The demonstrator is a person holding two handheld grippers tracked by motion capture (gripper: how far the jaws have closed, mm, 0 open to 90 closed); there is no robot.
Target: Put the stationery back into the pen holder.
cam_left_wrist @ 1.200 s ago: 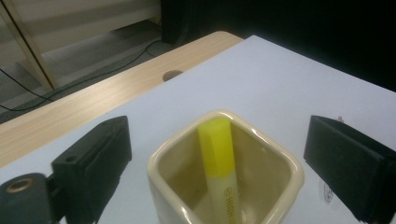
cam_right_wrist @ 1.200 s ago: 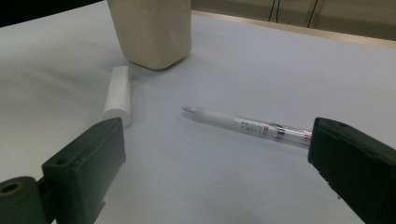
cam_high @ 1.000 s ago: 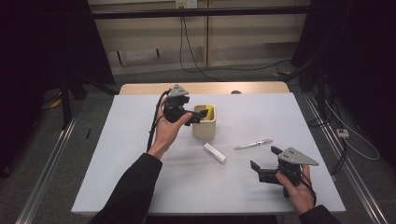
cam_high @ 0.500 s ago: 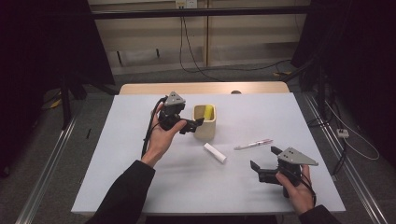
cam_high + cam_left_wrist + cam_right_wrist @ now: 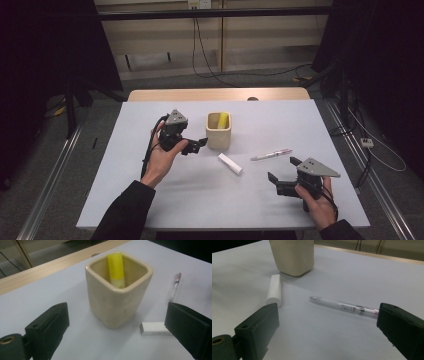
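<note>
Item: pen (image 5: 271, 154), lying flat on the table (image 5: 125, 200), long axis roughly crosswise to the right gripper (image 5: 283, 175), just ahead of its 2 wide-open, empty jaws. Left gripper (image 5: 196, 145), also open and empty, is held beside the cup (image 5: 218, 135), farther off.

Cream cup (image 5: 218, 132) — yellow marker (image 5: 116, 267)

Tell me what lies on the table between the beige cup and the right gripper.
Between the beige cup and the right gripper lie a white eraser stick and a clear pen, both flat on the table; the high view shows this.
</note>
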